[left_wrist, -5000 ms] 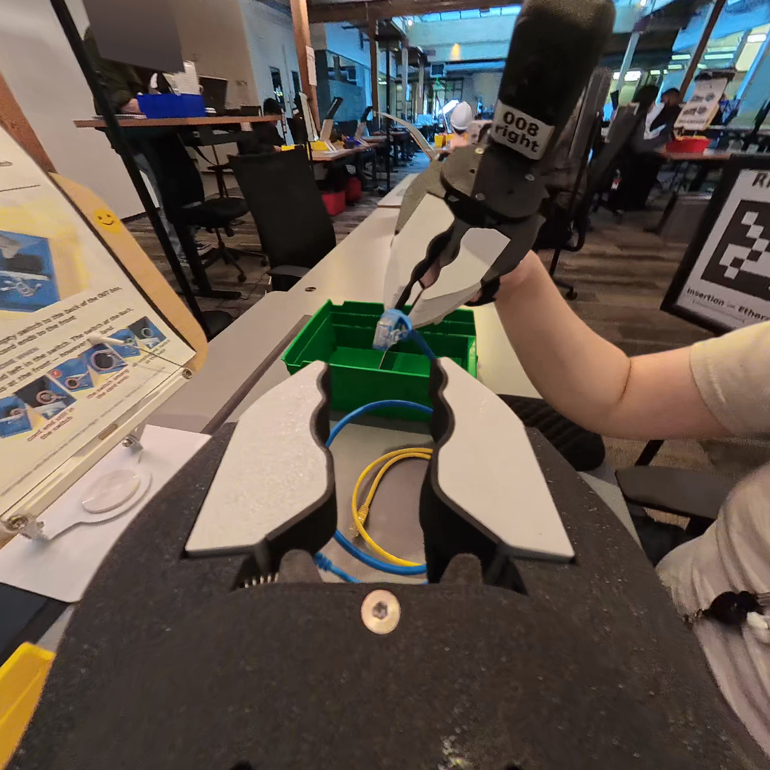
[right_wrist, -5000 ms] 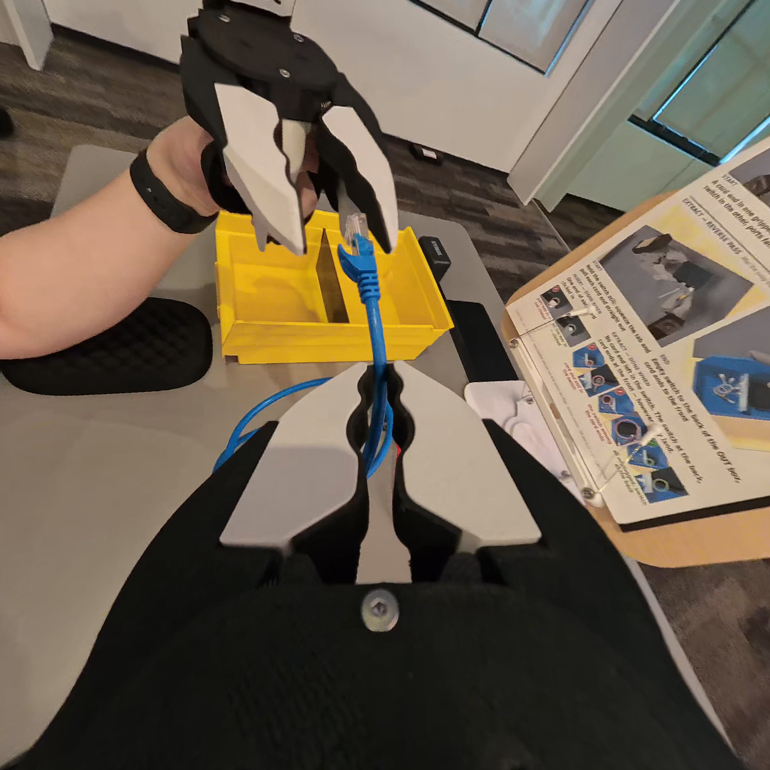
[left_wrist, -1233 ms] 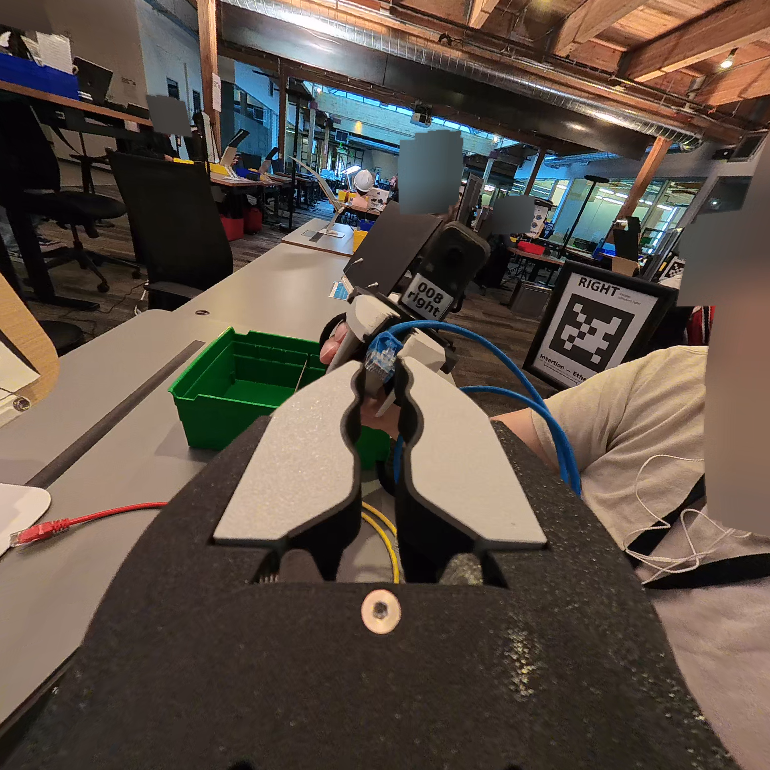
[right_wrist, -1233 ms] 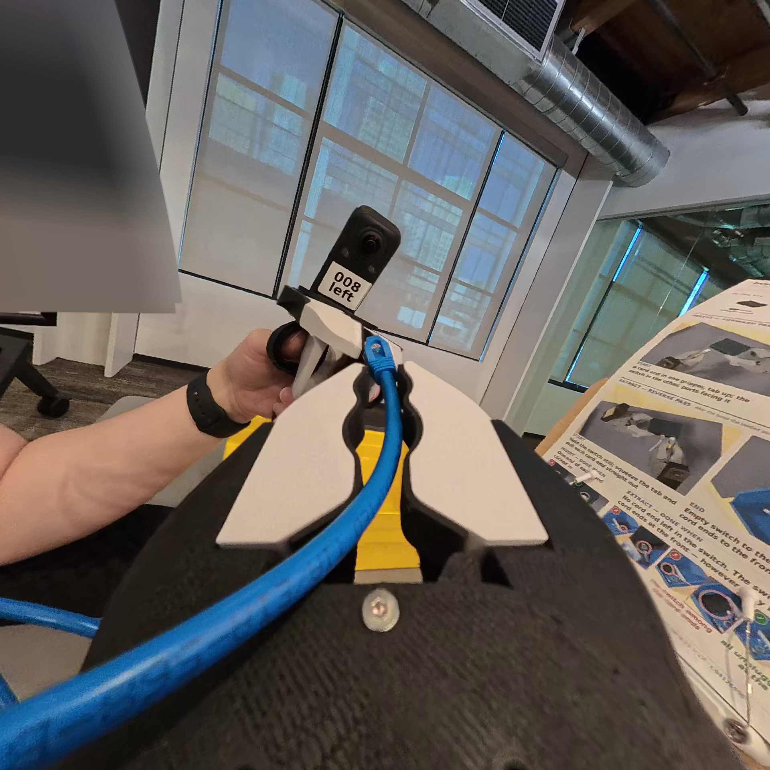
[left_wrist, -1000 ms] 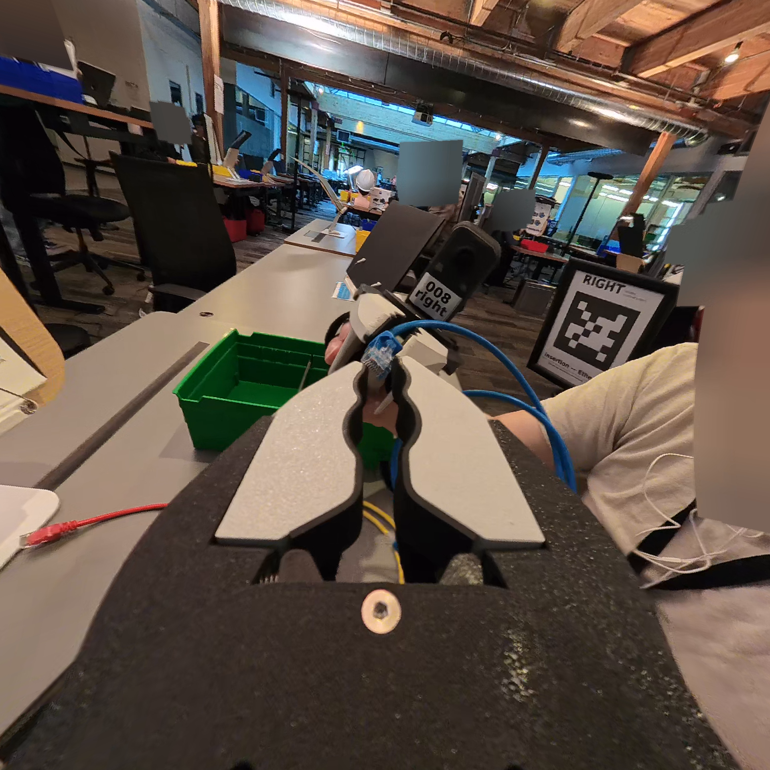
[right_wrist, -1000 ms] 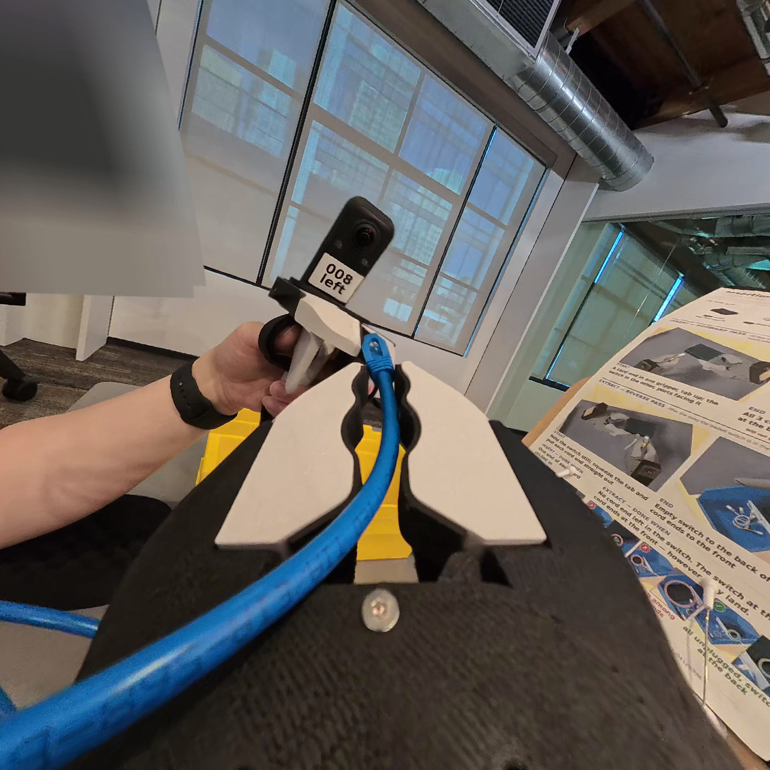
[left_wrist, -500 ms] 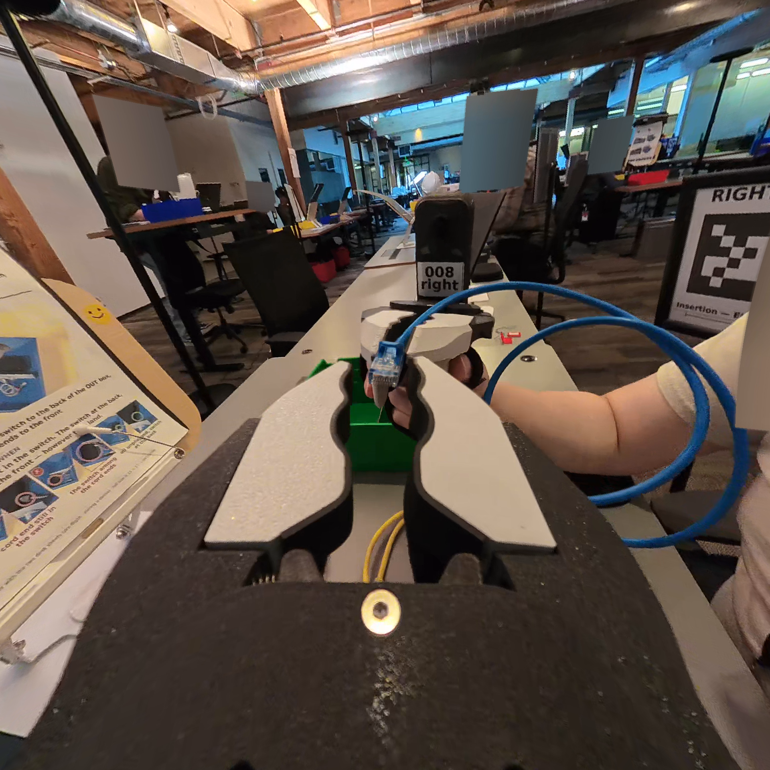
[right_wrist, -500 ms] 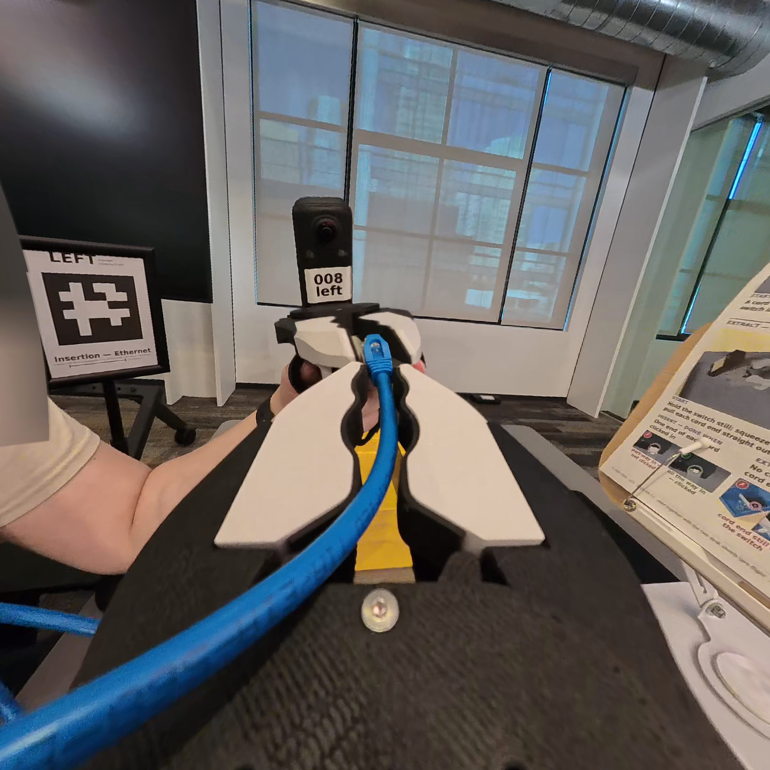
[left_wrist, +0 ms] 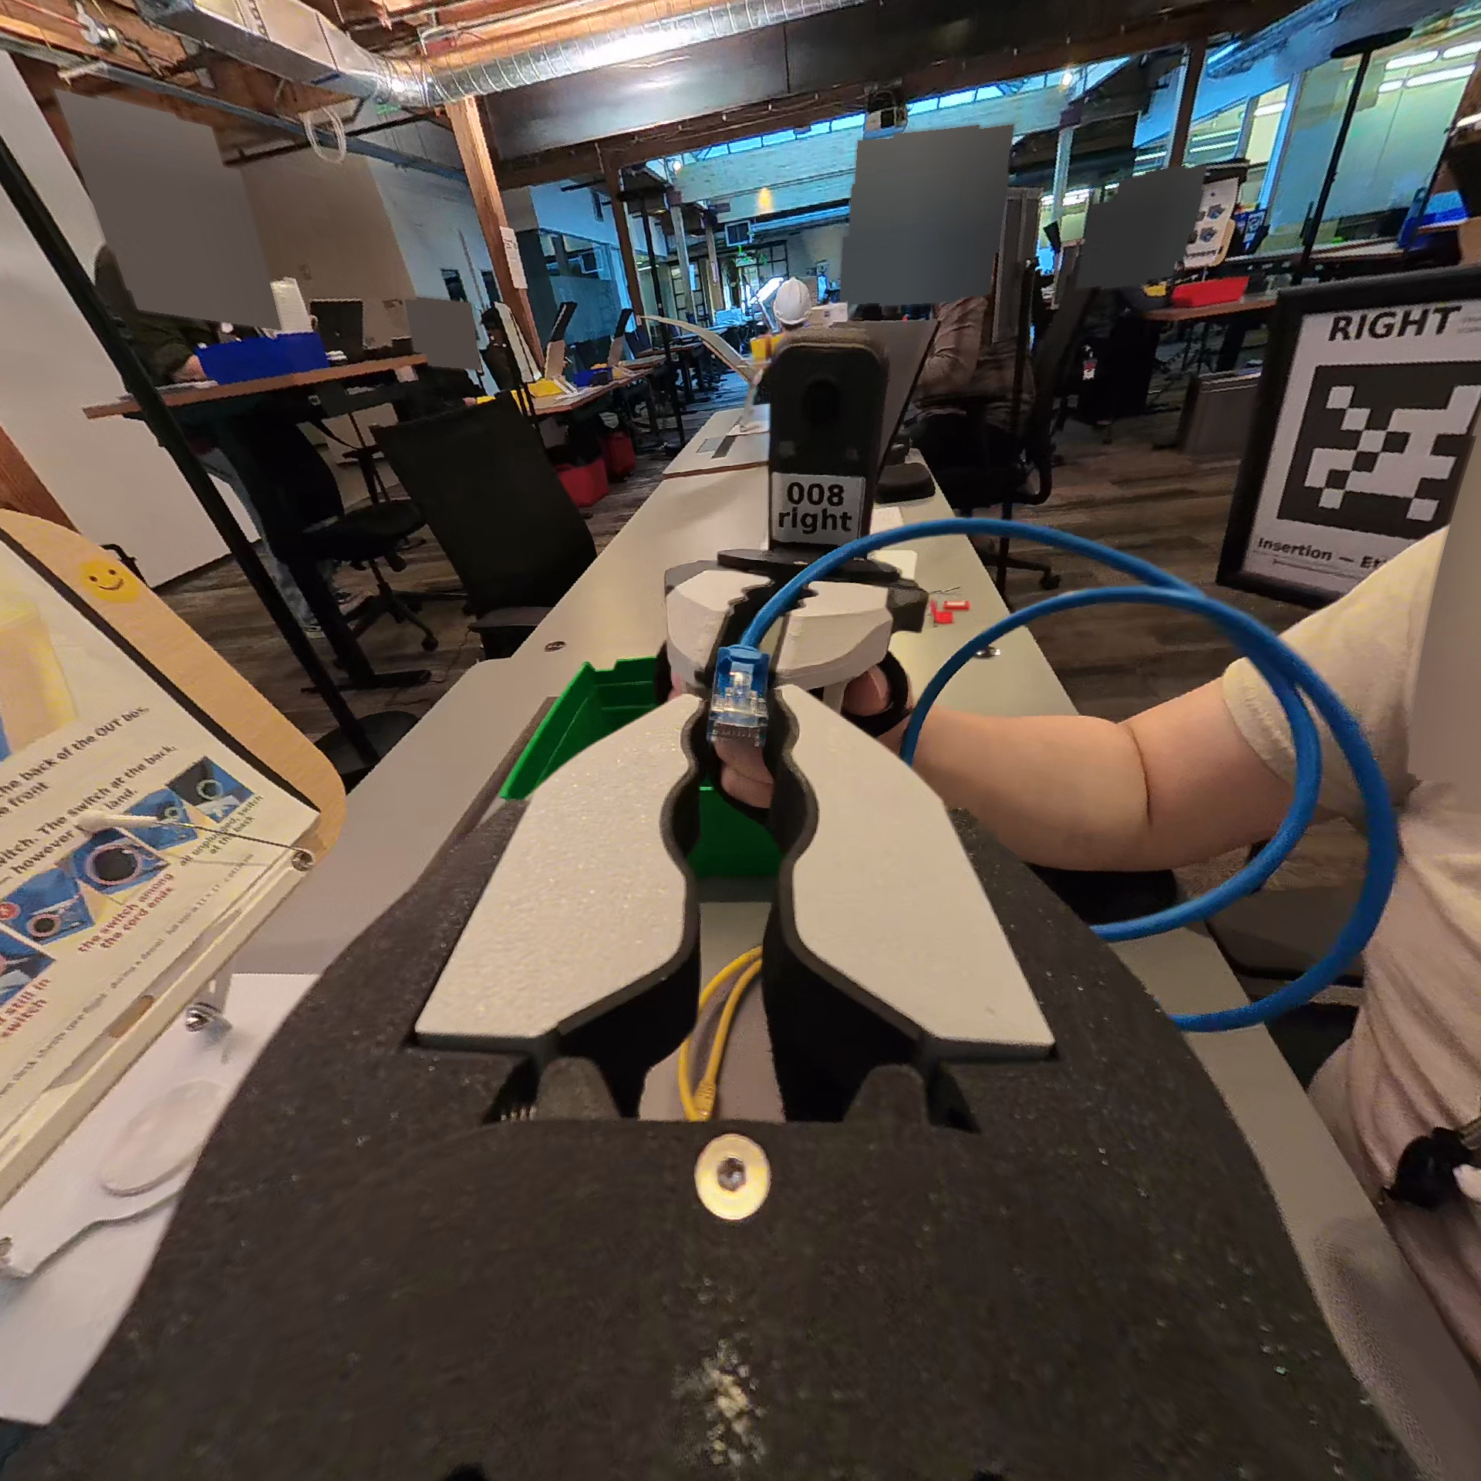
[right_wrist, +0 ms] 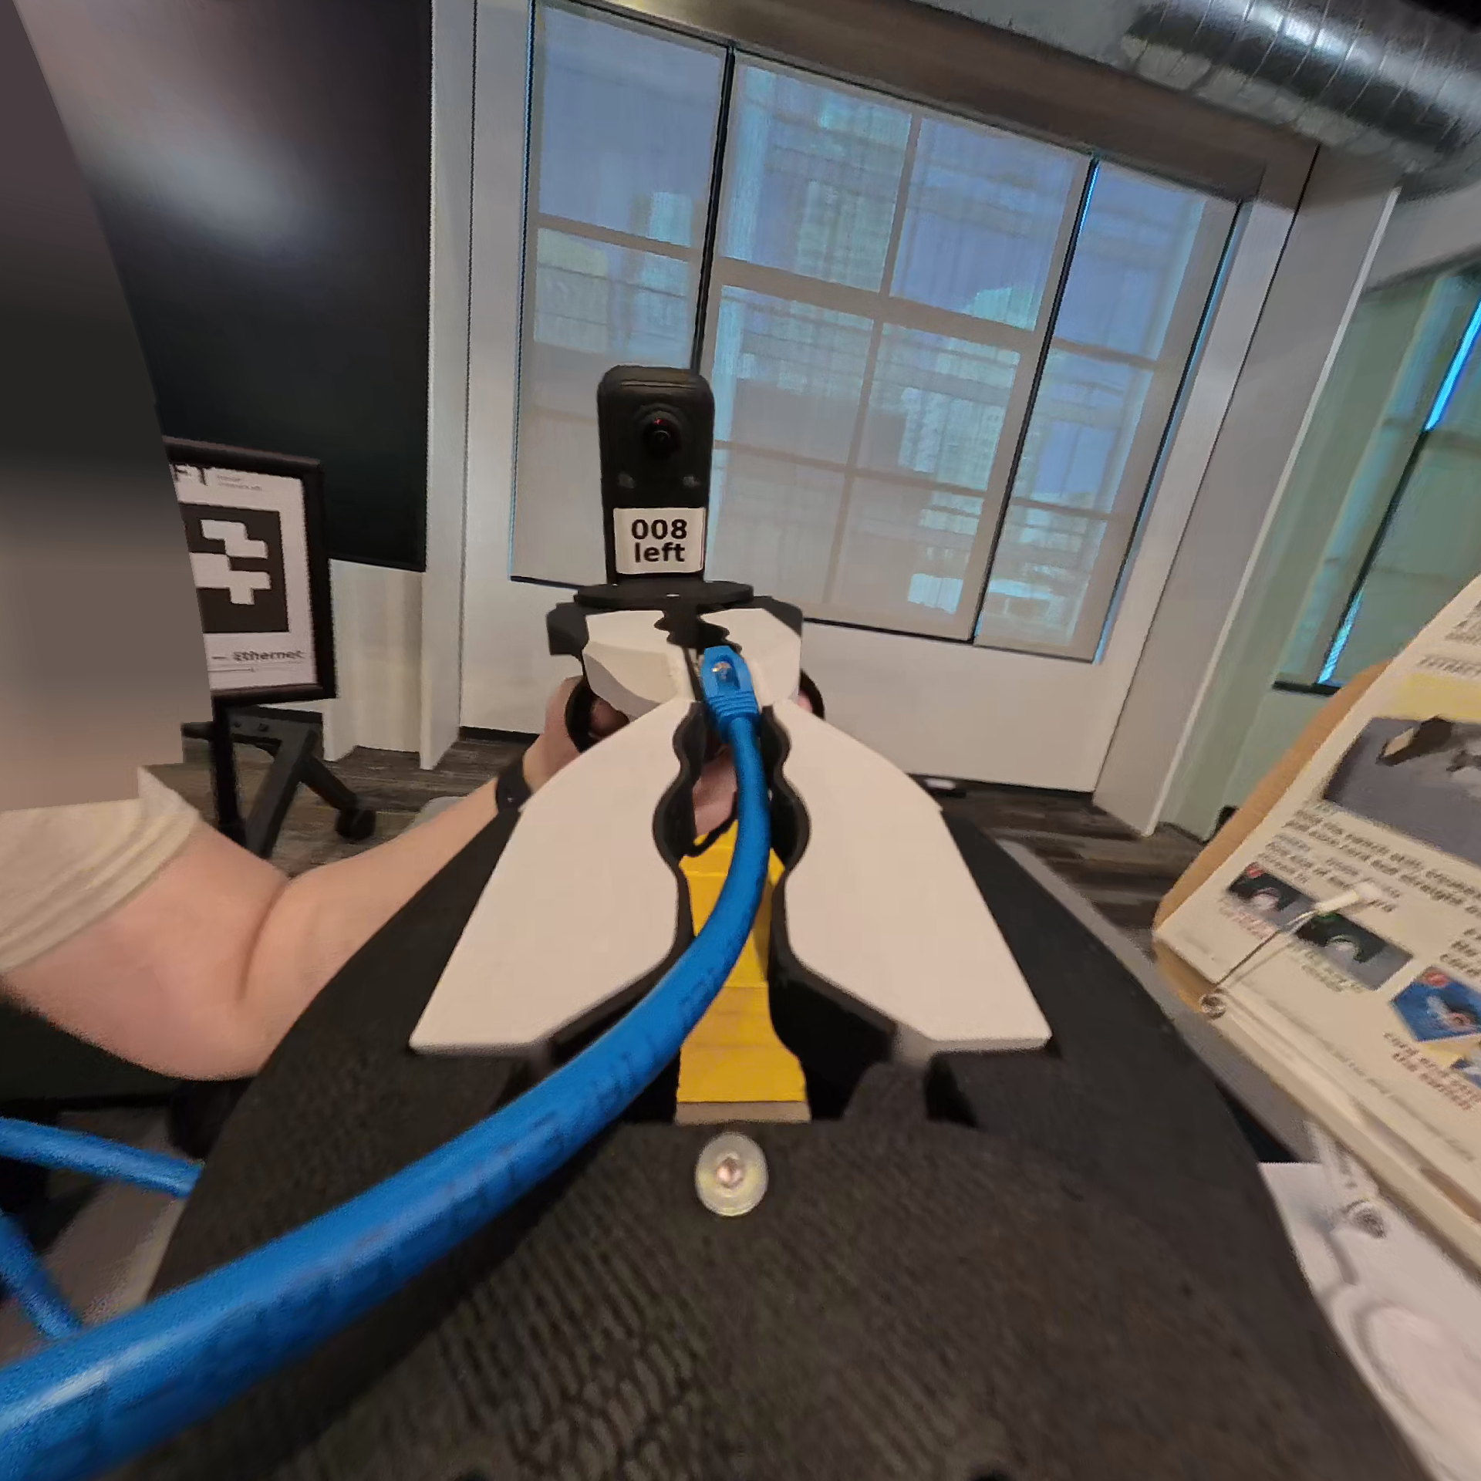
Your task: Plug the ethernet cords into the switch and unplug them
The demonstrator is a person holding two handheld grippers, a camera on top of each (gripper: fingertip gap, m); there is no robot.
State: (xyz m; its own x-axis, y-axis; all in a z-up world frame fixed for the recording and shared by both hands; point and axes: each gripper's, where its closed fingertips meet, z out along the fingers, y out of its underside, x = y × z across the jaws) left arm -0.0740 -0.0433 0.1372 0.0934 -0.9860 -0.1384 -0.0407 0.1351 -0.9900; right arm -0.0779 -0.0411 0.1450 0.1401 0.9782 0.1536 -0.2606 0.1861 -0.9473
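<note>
A blue ethernet cord [left_wrist: 1314,769] runs between both grippers, which are held up facing each other tip to tip. My left gripper [left_wrist: 737,709] is closed to the width of the cord's clear plug [left_wrist: 737,697] and grips it at its fingertips. My right gripper [right_wrist: 725,705] is shut on the same cord just behind the plug's blue boot [right_wrist: 725,689]. The cord runs back over the right gripper and loops wide beside the person's arm. A yellow cord [left_wrist: 713,1034] lies on the table below the left gripper. No switch is in view.
A green bin [left_wrist: 601,721] stands on the grey table [left_wrist: 1026,689] behind the grippers, and a yellow bin [right_wrist: 729,1010] below the right gripper. Instruction boards [left_wrist: 120,841] [right_wrist: 1346,881] stand along one table edge. A framed marker sign [left_wrist: 1378,449] stands at the back. The grippers are tip to tip, or close to it.
Five seconds ago the left gripper was open and the right held the plug over the bins. Now the left has closed on the plug, and both are raised and level, facing each other.
</note>
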